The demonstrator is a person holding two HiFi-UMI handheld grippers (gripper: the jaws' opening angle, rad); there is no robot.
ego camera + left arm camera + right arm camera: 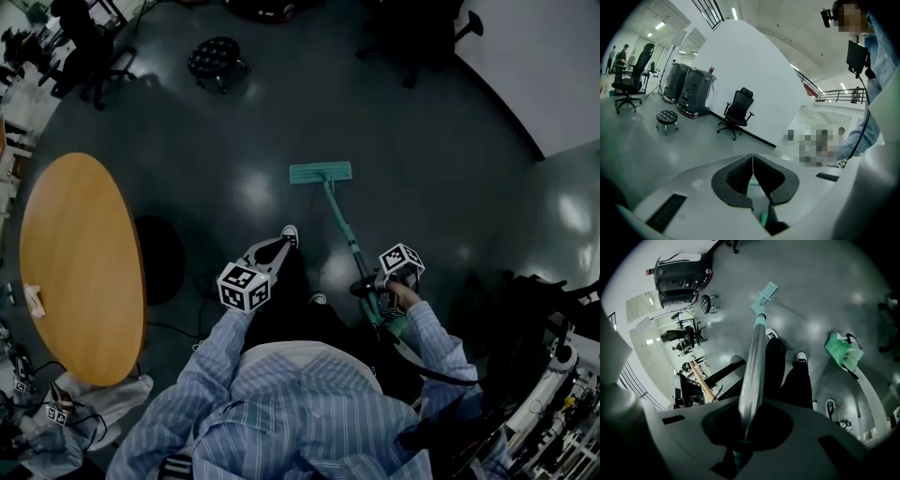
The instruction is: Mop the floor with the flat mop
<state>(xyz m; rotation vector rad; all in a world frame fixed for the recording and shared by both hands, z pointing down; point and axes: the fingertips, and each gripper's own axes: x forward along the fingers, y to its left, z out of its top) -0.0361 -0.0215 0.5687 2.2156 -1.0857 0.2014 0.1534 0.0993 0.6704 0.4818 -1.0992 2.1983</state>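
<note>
**Right claw holds the mop, left claw holds nothing**

The right claw (373, 289) is shut tight on the flat mop (330, 197). It grips the pole (349, 242) near the top end. In the right gripper view, the shiny pole (754, 366) comes out from between the two jaws of the right claw (743, 434). From there it runs away from the claw, down to the floor (806, 291). The green mop head (321, 172) lies flat on the dark floor (234, 141), far out in front of this claw. In that claw's own view, two white shoes (771, 333) stand on the floor, one just beside the pole and one farther right. A green bag (841, 350) lies on the floor past the shoes.

The left claw (281, 246) is to the left of the right claw and does not touch the pole. In the left gripper view, the jaws of the left claw (753, 161) are pressed together with nothing between them. Far in front of this claw are a small round stool (667, 117), a black office chair (739, 110) and a white wall (740, 61). In the head view, a round wooden table (75, 272) is off to the left of the left claw. One white shoe (290, 232) shows just past the tip of this claw.
</note>
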